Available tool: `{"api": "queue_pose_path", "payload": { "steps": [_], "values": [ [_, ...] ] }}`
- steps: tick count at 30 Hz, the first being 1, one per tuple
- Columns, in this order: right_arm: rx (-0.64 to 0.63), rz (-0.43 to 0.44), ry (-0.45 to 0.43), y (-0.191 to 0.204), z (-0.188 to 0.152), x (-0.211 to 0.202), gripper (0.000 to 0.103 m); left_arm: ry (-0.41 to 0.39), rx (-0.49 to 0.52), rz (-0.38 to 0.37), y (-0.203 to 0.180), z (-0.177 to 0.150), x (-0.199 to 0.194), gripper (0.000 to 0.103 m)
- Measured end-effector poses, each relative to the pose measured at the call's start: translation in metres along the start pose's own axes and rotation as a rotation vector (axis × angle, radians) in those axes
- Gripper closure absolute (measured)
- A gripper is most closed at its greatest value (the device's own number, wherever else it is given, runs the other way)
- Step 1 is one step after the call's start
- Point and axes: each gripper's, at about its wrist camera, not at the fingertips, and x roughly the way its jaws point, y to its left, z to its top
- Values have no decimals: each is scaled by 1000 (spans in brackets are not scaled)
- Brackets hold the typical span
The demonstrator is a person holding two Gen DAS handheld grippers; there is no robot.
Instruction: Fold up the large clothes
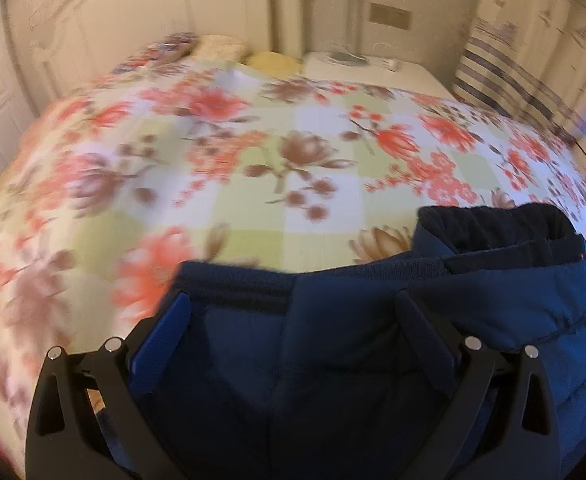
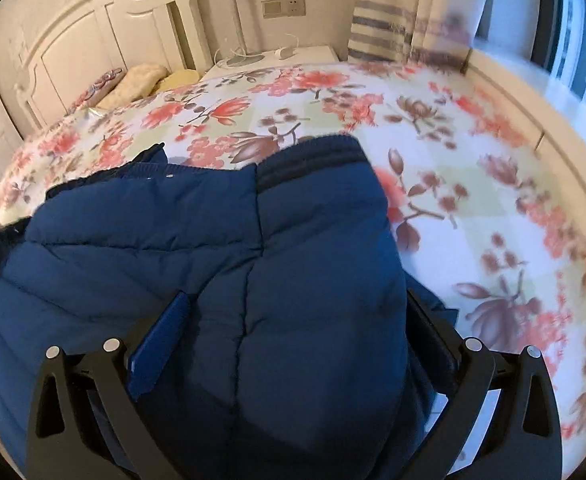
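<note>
Both the left tongs (image 1: pixel 293 312) and right tongs (image 2: pixel 297 312) stood wide apart, each straddling the navy padded jacket (image 2: pixel 197 248) on the floral bed (image 2: pixel 473 184).

Both grippers (image 1: pixel 293 312) (image 2: pixel 297 312) share black angular frames, silver rivets and blue-padded jaws.

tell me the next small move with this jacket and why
Probably carry both bunches forward and lay them on the bedspread. The navy jacket fills the gap of the left tongs and the right tongs, whose fingers stand wide around the padding, and the blurred bed suggests motion. Open bedspread lies just ahead of the ribbed cuffs.
</note>
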Motion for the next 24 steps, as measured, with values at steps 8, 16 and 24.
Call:
{"api": "queue_pose_path", "payload": {
  "steps": [8,16,24],
  "values": [
    [-261,37,-185,74,-27,-87,5,-181,191,-84,-65,-66,-110,2],
    [-364,121,-65,100,-59,-48,5,-123,224,-97,-90,-108,-76,2],
    [-195,10,-113,36,-58,-69,5,-158,85,44,1,-129,-96,2]
  ]
}}
